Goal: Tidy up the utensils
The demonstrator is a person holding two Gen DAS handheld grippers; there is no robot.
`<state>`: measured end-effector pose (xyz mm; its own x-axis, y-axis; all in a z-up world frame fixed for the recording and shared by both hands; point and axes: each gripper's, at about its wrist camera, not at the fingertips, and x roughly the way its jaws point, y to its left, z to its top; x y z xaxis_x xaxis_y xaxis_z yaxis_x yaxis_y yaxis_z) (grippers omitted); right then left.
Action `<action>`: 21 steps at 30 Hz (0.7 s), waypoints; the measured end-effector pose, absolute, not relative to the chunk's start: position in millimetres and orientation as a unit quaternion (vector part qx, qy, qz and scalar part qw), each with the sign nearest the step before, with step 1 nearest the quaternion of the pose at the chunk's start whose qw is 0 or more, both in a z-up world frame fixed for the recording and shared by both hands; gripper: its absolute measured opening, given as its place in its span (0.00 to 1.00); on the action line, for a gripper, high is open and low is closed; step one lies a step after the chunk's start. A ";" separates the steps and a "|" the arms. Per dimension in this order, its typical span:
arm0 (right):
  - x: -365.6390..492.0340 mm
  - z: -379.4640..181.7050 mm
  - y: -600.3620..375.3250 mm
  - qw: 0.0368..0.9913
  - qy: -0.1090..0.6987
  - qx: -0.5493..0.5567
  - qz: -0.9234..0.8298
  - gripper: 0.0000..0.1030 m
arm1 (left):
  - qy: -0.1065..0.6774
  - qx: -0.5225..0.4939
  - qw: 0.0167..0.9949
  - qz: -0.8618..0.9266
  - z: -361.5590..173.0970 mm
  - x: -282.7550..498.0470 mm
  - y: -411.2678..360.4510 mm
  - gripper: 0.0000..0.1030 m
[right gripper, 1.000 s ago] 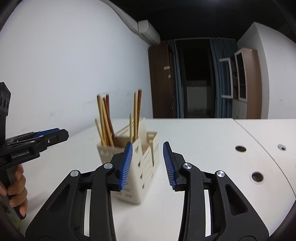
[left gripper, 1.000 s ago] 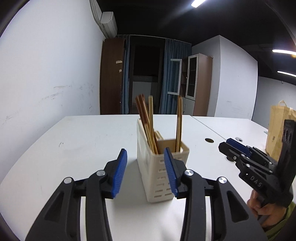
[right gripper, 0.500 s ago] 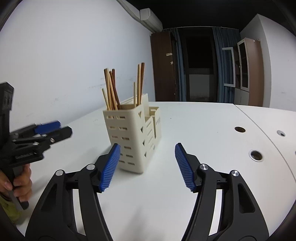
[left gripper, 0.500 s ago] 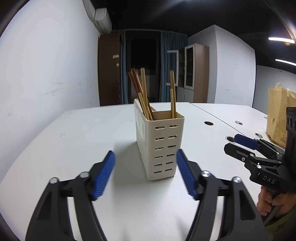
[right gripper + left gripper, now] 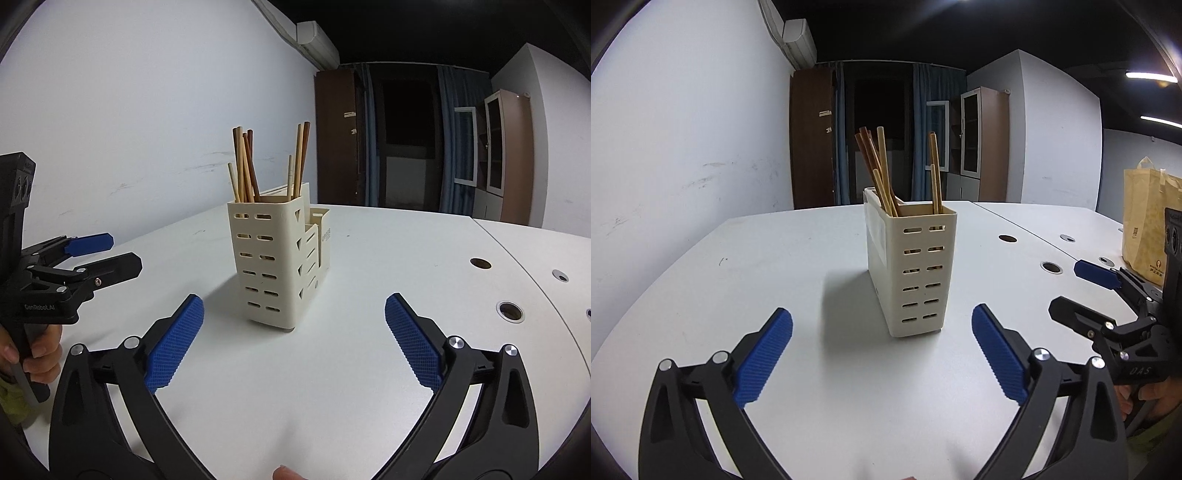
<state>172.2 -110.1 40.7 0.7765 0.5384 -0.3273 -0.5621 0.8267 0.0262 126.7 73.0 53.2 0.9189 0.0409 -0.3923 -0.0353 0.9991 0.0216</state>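
A: How do the fingers stand?

B: The left gripper (image 5: 882, 352) is spread wide with nothing between its blue pads; its jaws have just been opening. The right gripper (image 5: 293, 341) likewise: released, jaws just opened, empty.

A: And the utensils?

B: The chopsticks (image 5: 882, 173) stand upright in the cream slotted holder (image 5: 916, 273), at the centre of both frames, beyond the fingertips and apart from them, on the white table (image 5: 757, 266).

A: Further out?

B: A yellow bag (image 5: 1145, 225) sits at the right edge of the left view.
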 end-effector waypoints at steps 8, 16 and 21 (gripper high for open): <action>170.2 42.2 -110.5 0.941 0.159 -0.031 0.298 0.92 | 0.200 0.017 0.979 0.021 52.7 127.0 69.0 0.94; 166.5 43.0 -107.9 0.939 0.155 -0.035 0.304 0.92 | 0.204 0.022 0.978 0.034 49.7 130.5 66.2 0.94; 166.3 42.1 -106.2 0.939 0.156 -0.038 0.303 0.92 | 0.197 0.033 0.979 0.031 50.1 128.2 61.1 0.94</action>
<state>166.3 -106.2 42.1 0.7676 0.5572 -0.3168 -0.5812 0.8135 0.0224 128.2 61.1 50.1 0.9203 0.0747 -0.3841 -0.0483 0.9958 0.0778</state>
